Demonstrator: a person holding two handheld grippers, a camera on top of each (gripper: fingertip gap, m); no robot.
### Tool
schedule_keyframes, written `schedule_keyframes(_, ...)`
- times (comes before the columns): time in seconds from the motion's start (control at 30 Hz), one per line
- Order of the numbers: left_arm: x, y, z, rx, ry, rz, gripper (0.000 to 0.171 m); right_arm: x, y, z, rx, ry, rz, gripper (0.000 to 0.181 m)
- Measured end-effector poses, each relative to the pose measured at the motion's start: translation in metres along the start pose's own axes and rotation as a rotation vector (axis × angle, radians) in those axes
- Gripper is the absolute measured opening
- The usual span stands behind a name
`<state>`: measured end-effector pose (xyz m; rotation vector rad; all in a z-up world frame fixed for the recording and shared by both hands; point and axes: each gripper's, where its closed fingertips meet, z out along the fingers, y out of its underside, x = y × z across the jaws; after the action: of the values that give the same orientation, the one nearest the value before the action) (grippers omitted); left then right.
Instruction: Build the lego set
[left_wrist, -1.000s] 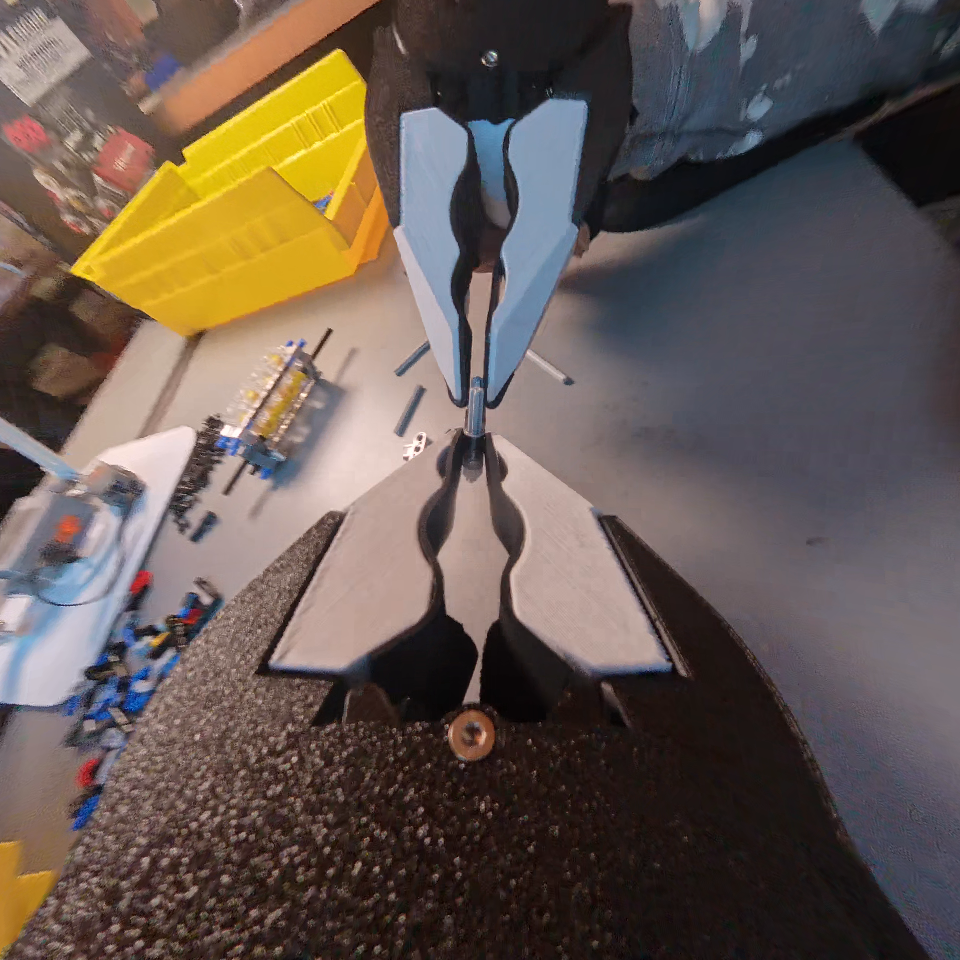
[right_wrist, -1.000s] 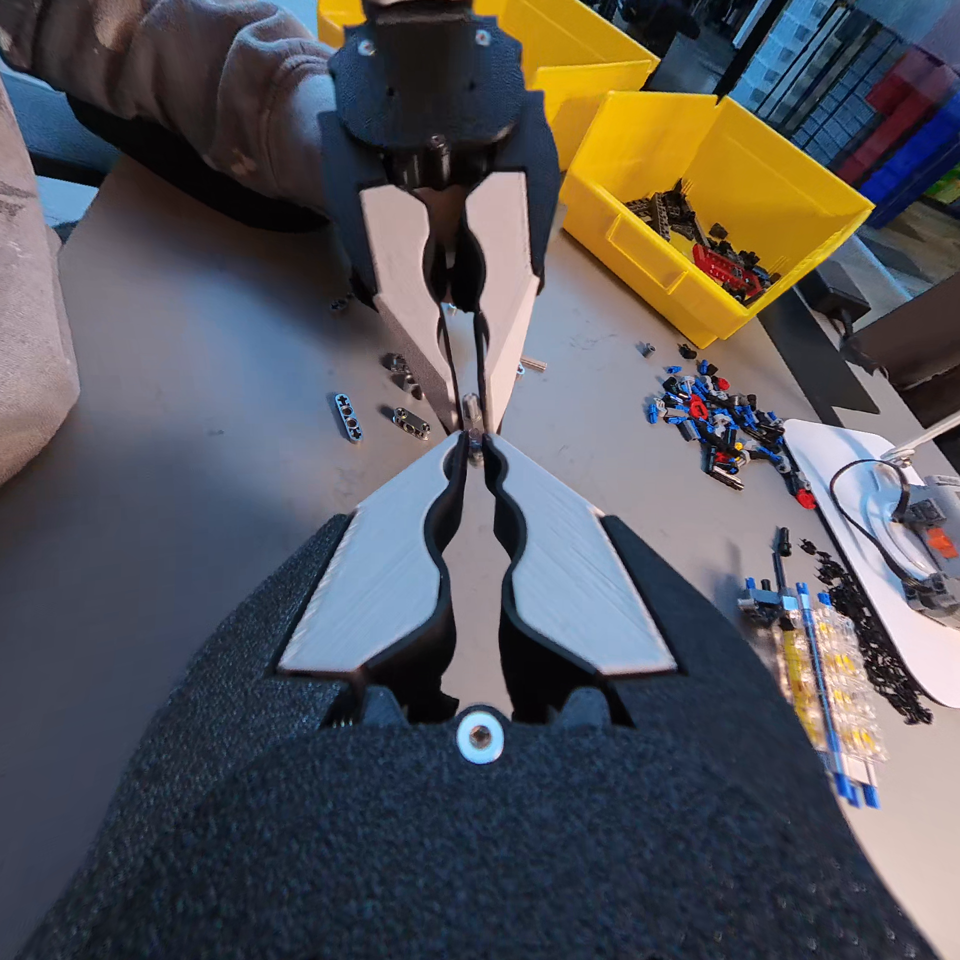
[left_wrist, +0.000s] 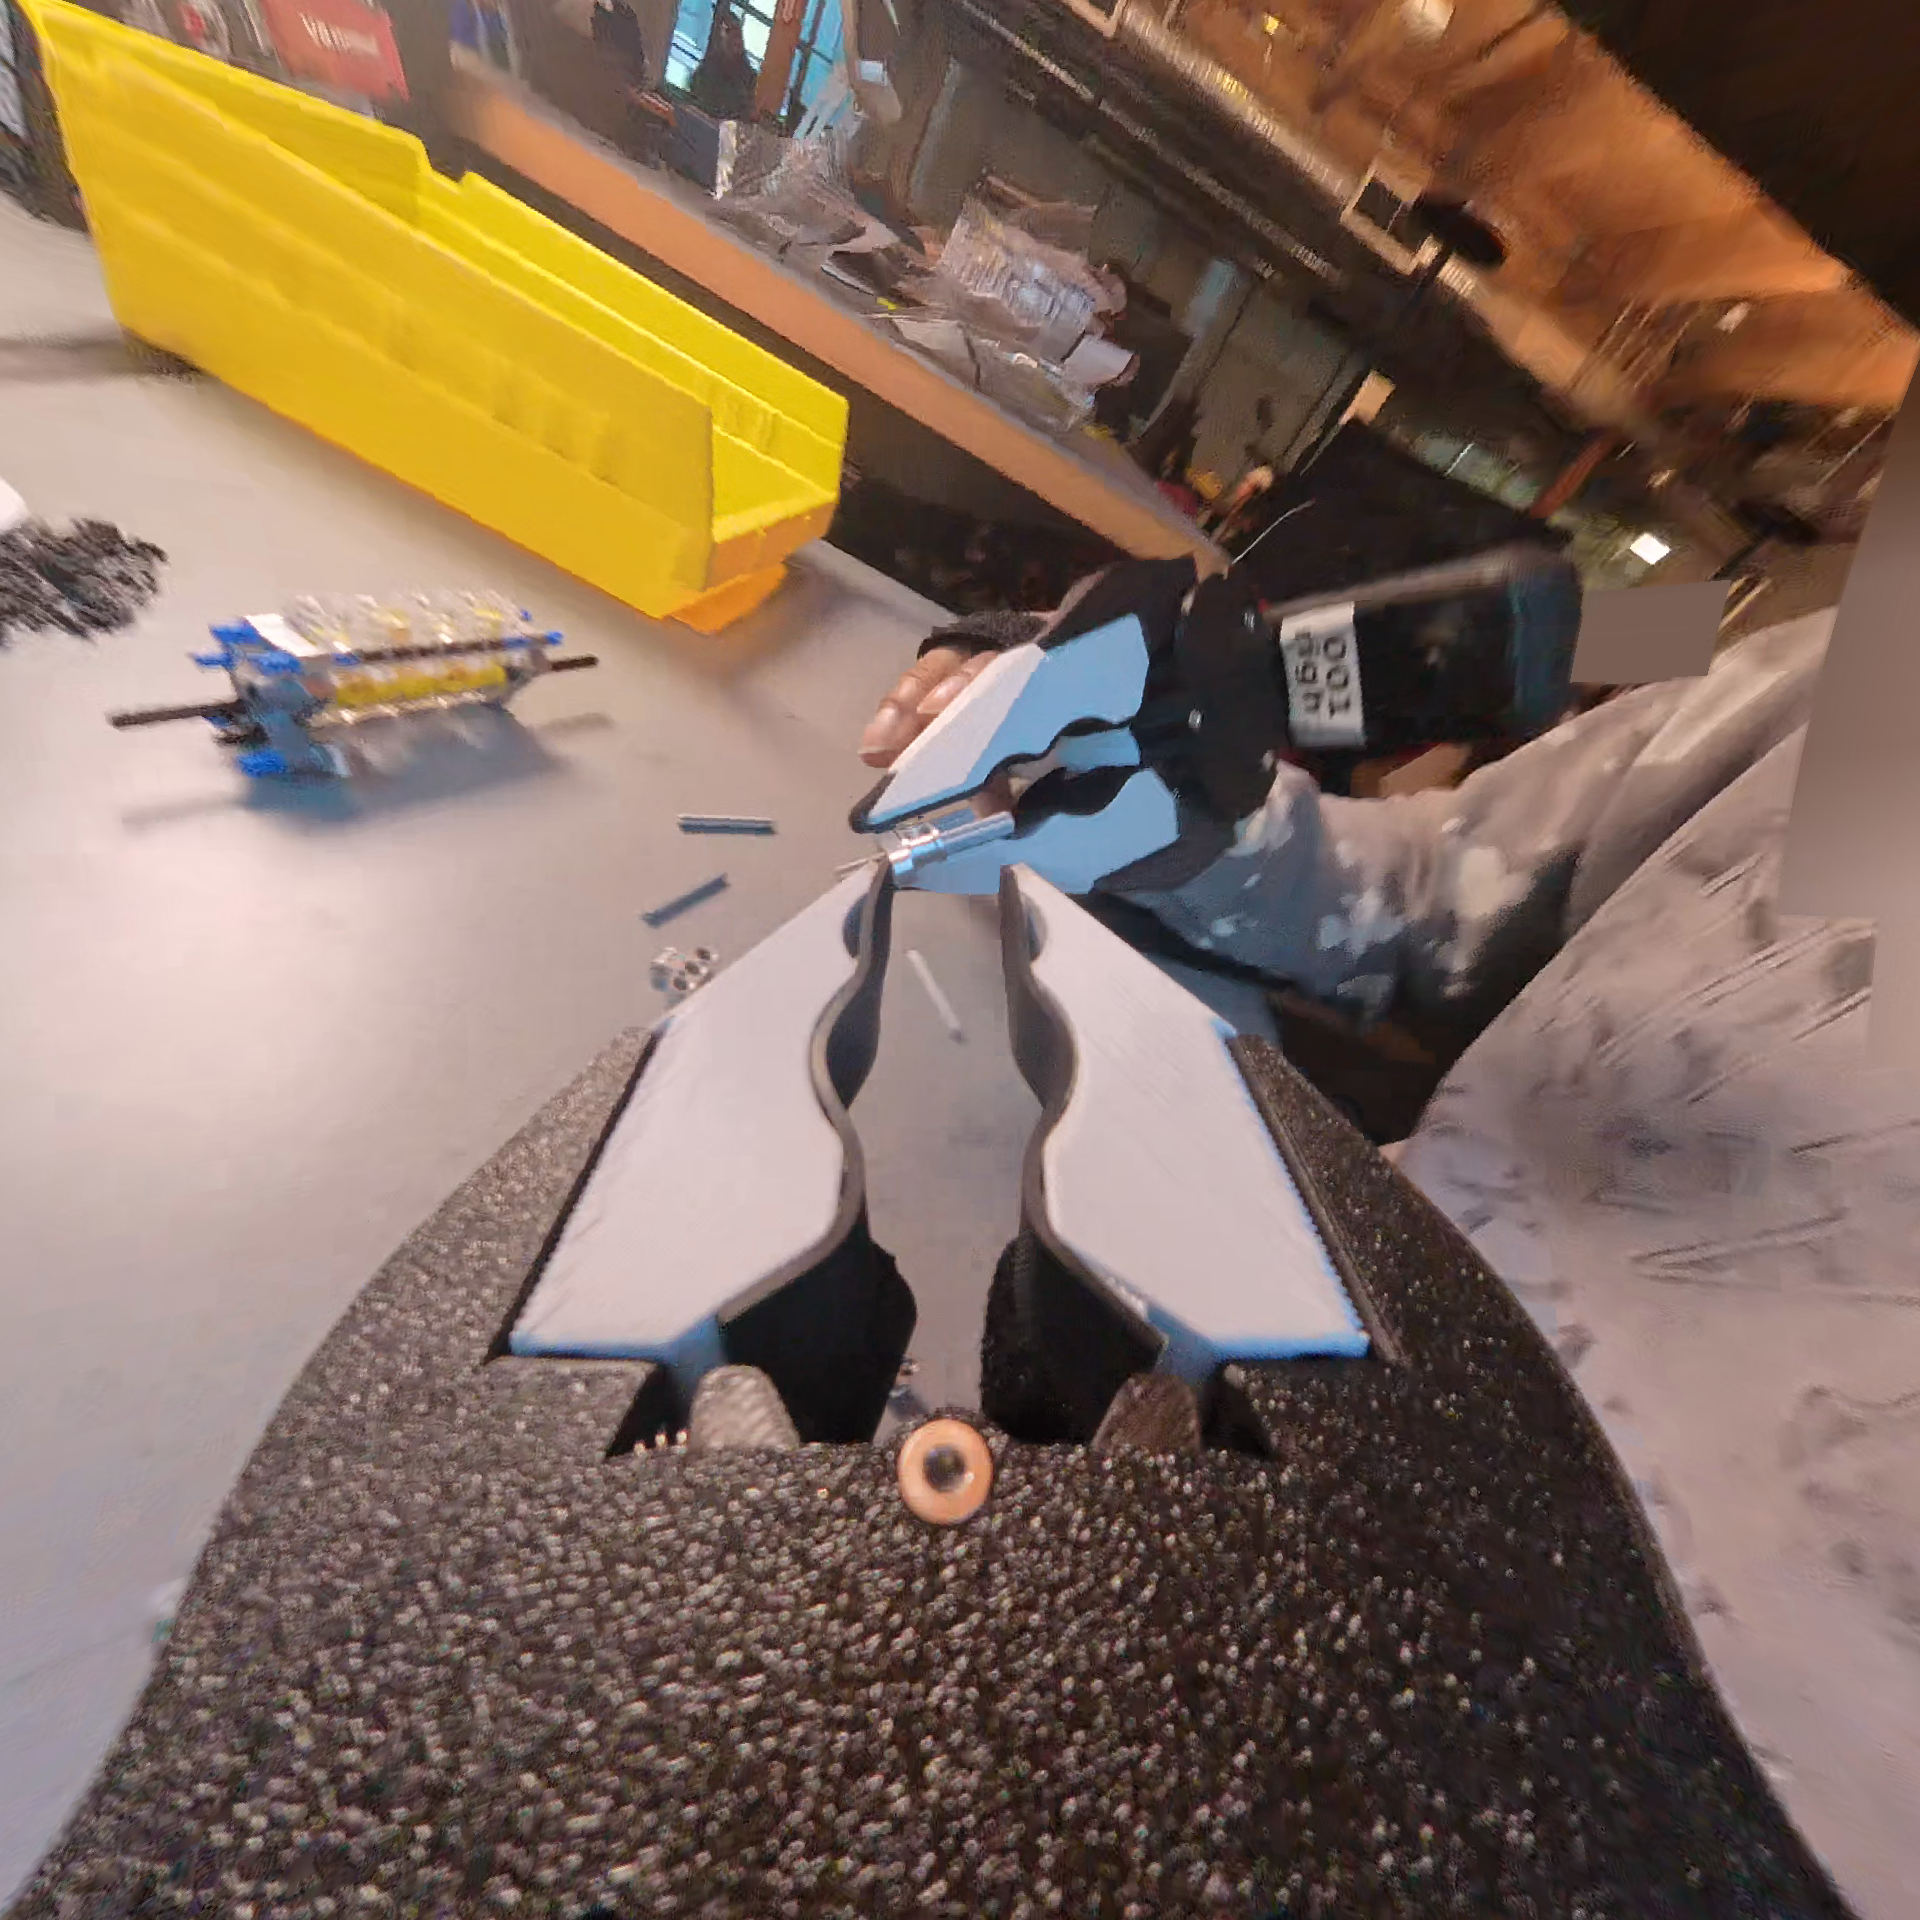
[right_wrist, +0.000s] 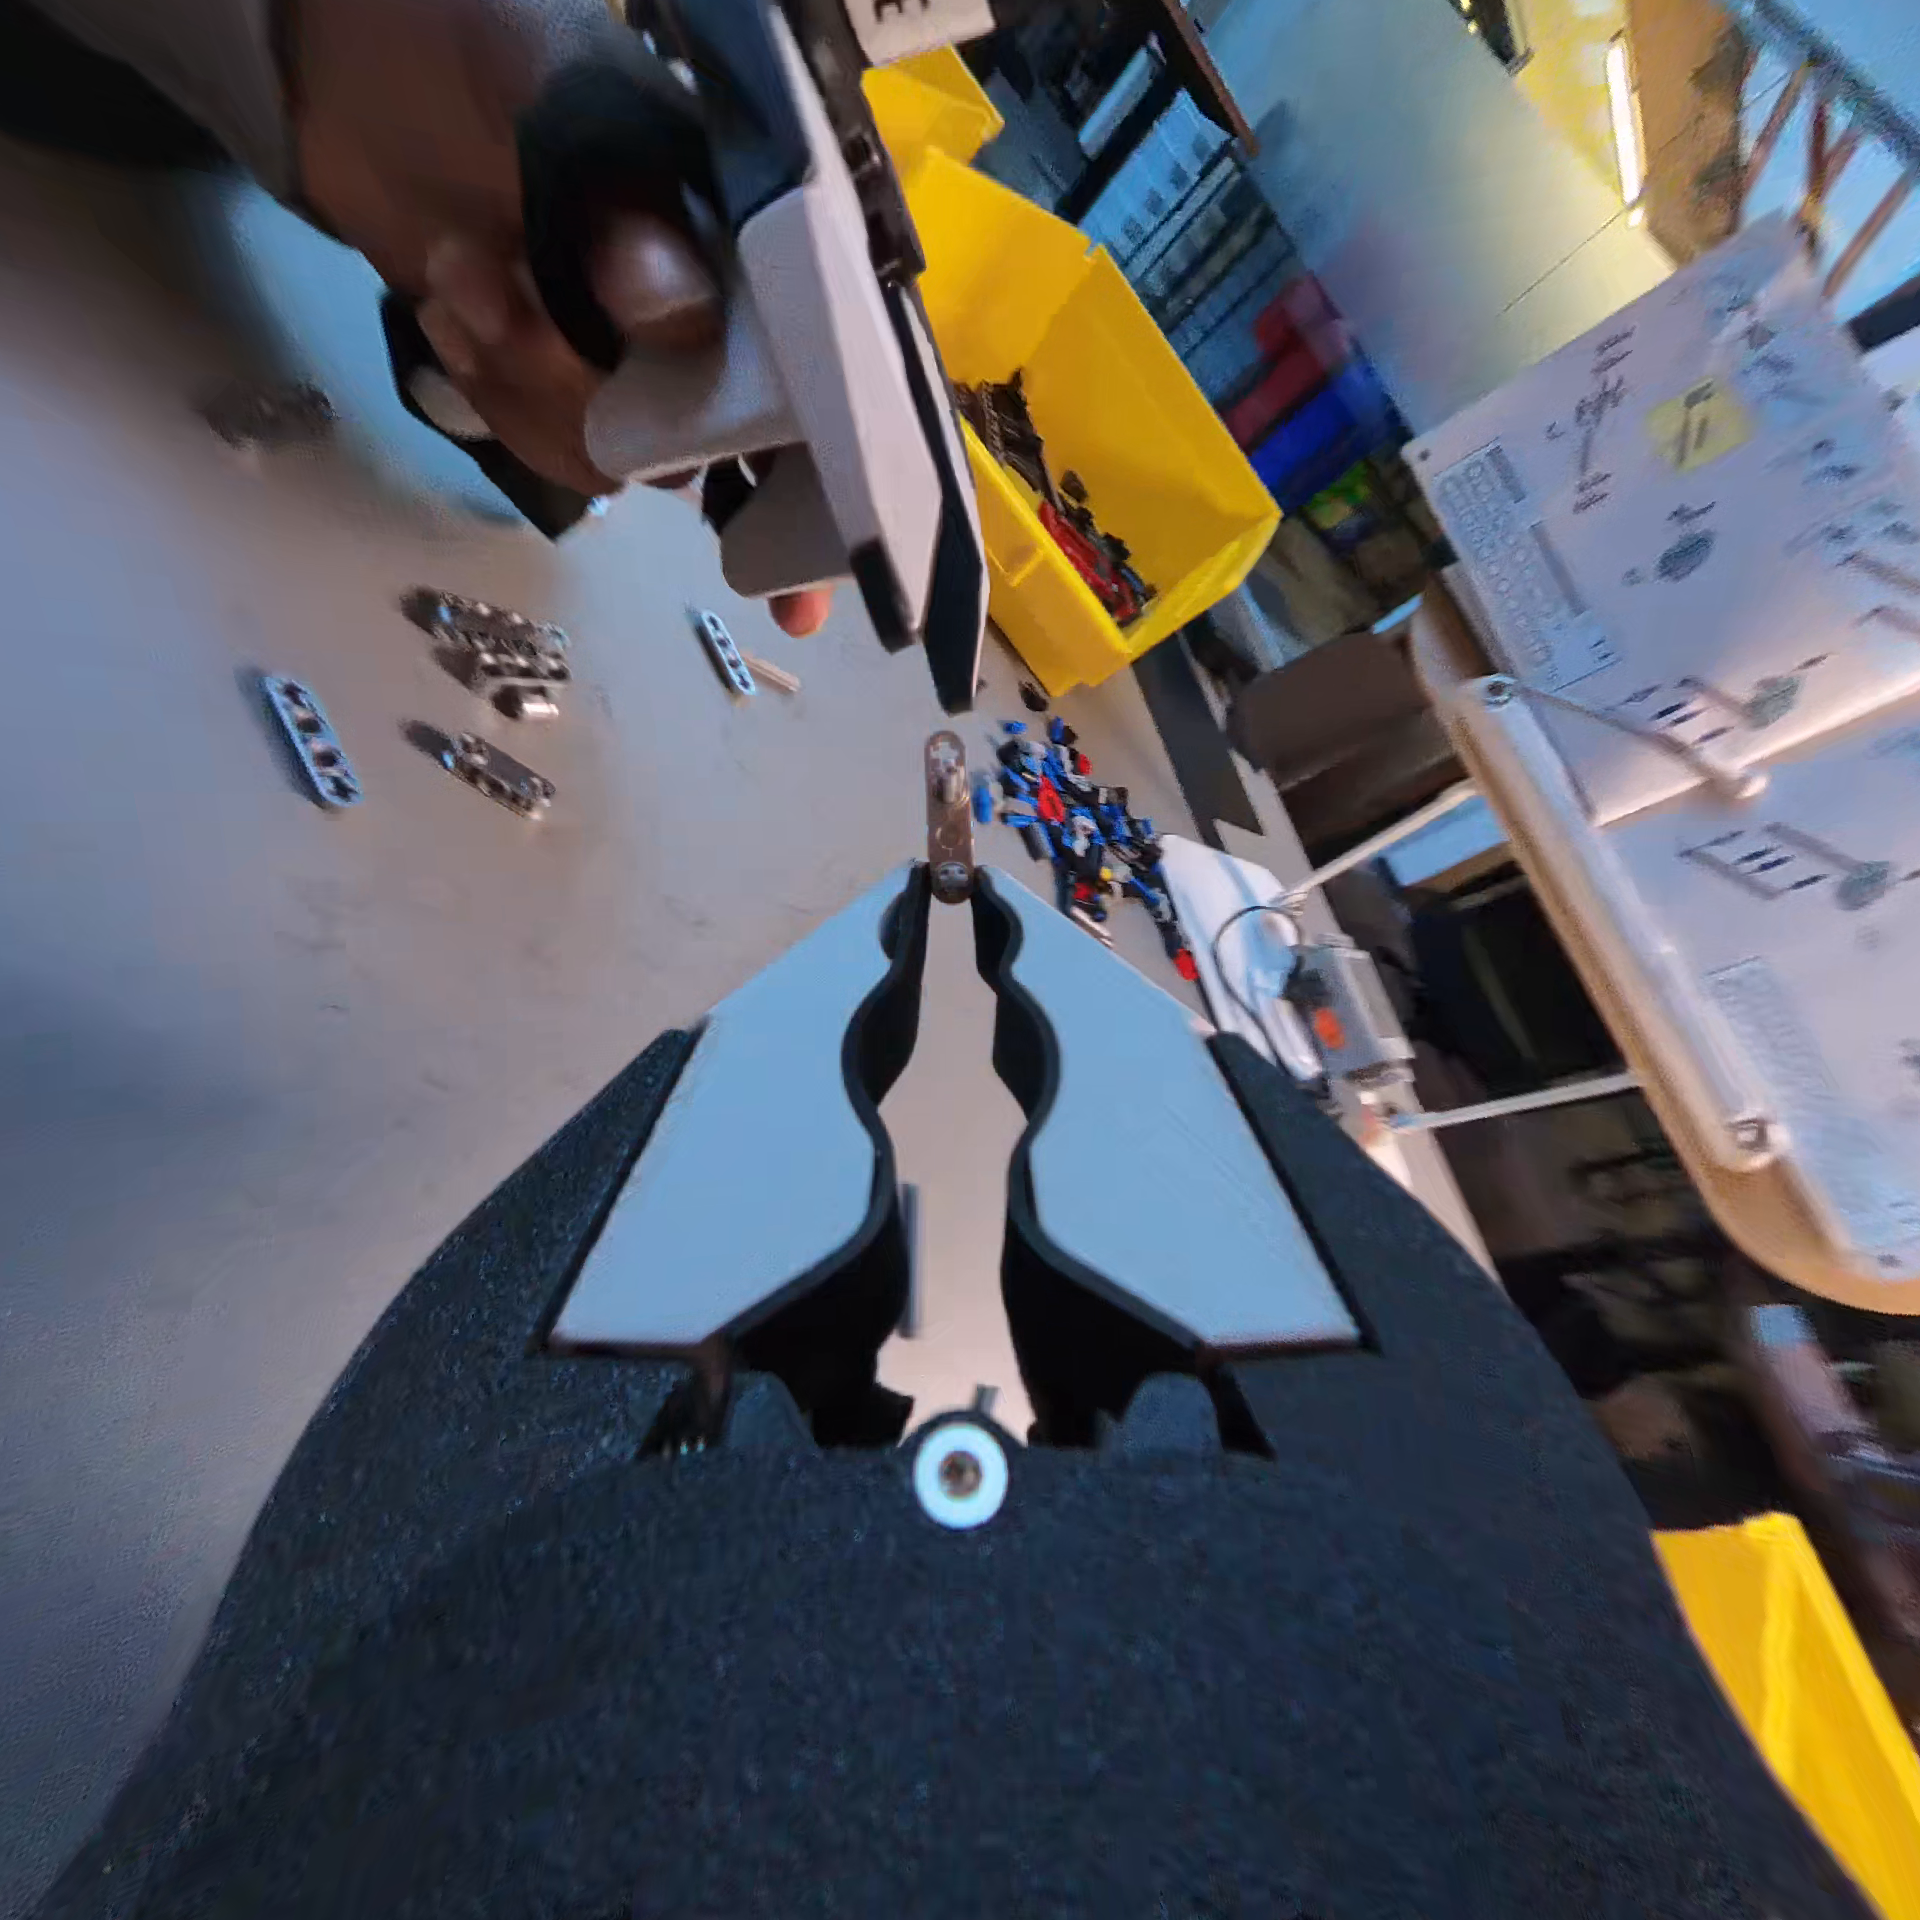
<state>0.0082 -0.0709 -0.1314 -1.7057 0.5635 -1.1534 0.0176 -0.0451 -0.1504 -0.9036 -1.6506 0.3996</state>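
1. while the left gripper (left_wrist: 940, 883) hung over the table (left_wrist: 312, 1039) with its fingers spread and nothing between them, the right gripper (right_wrist: 951, 883) pinched a small grey beam (right_wrist: 948, 821) at its tips.
2. the beam stood out past the right fingertips, a short axle (right_wrist: 943, 753) in its far hole, and it was clear of the table.
3. in the left wrist view the right gripper (left_wrist: 914, 842) came in from the right side, its tips just beside the left tips, and the beam (left_wrist: 951, 840) showed as a pale grey bar between its fingers.
4. in the right wrist view the left gripper (right_wrist: 956, 665) hung just above the beam, apart from it, with a hand (right_wrist: 499, 270) round its grip.
5. several grey beams (right_wrist: 488, 665) lay loose on the table at the left of that view.
6. a heap of blue, black and red parts (right_wrist: 1081, 821) lay farther out, near a white tray (right_wrist: 1226, 914).
7. a yellow bin (right_wrist: 1122, 416) with dark and red parts stood toward the table's far edge.
8. a clear and blue build (left_wrist: 364, 675) on a black axle lay on the table before the long yellow bin (left_wrist: 416, 332) in the left view; two dark axles (left_wrist: 707, 862) and a white one (left_wrist: 935, 992) lay nearer the left tips.
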Motion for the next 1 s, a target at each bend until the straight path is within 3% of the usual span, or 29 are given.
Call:
schedule_keyframes(0.13,-0.003,0.005,0.004,0.002,0.049,-0.164,0.017,0.001,-0.005,0.004,-0.031,0.106,-0.222,0.005)
schedule_keyframes(0.33,-0.003,0.007,0.004,-0.015,0.025,-0.11,0.013,0.001,-0.009,0.004,-0.046,0.162,-0.348,0.004)
schedule_keyframes(0.67,0.001,0.013,0.005,-0.057,0.023,-0.034,0.01,-0.004,-0.016,0.003,-0.016,0.164,-0.376,0.004)
schedule_keyframes(0.73,0.0,0.015,0.005,-0.069,-0.009,0.027,0.002,-0.005,-0.018,0.003,-0.004,0.156,-0.367,0.004)
schedule_keyframes(1.0,0.001,0.014,0.003,-0.089,-0.067,0.259,0.001,-0.007,-0.022,0.001,0.042,0.129,-0.281,0.006)
